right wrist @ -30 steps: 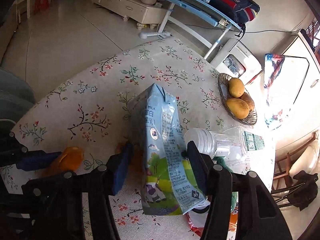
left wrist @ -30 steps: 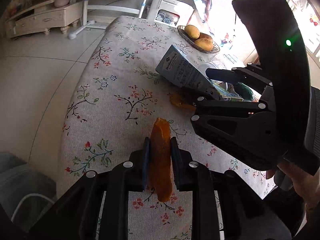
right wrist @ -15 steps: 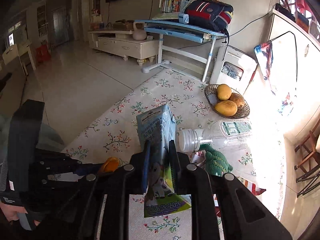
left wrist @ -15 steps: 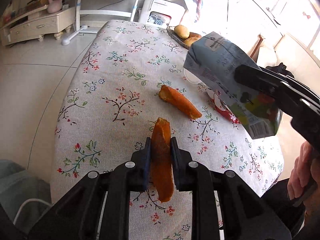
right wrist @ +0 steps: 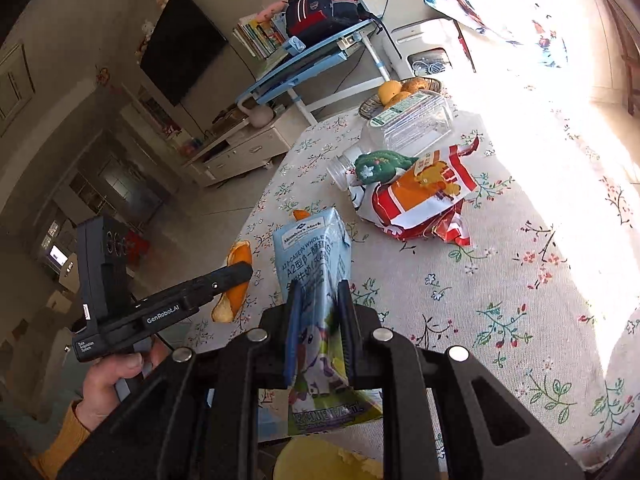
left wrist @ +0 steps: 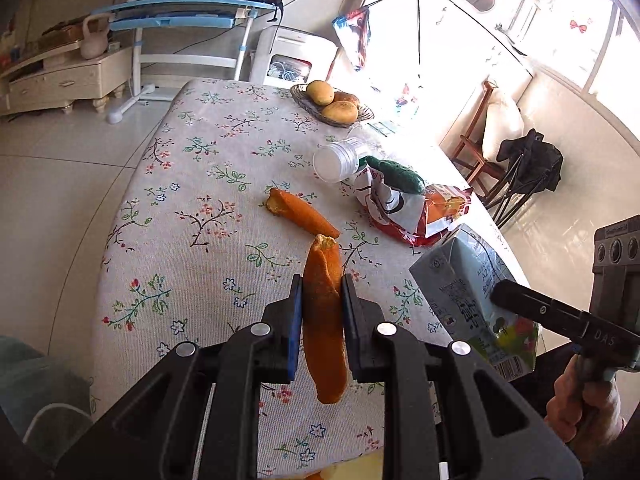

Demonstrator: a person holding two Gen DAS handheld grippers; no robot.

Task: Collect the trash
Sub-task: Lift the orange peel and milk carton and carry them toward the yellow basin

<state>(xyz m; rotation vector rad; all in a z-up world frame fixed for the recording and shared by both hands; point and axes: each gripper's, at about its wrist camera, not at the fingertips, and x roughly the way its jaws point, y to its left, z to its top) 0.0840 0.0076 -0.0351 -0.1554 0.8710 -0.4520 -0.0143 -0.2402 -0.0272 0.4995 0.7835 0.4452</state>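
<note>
The left gripper (left wrist: 321, 312) is clenched on a piece of orange peel (left wrist: 323, 320). The pads press its two flanks. The long axis of the peel runs along the fingers, its torn tip points forward over the table (left wrist: 192, 248) and its lower end hangs free below the jaws. The right gripper (right wrist: 320, 320) grasps the milk carton (right wrist: 316, 276) near its base, squeezing the sides flat. The carton stands nearly upright in the jaws, with the gabled top away from the camera.

Both pieces are lifted off the cloth, near the edge of the table closest to the person. I judge that the coming move is to carry them to a bin. Something yellow (right wrist: 320, 460) shows directly below the carton at the bottom edge of the right wrist view. It may be a bin or a bag, but I cannot tell. If it is, the carton is already over it and the right hand is the nearer one.

The left wrist view shows a second peel (left wrist: 300, 212) lying on the cloth just ahead of the held one, almost fully hidden behind the carton in the other view. The right wrist view shows better the snack bag (right wrist: 420, 196), the green soft toy (right wrist: 376, 166) and the clear bottle (right wrist: 400, 128), which lie further out on the table.
</note>
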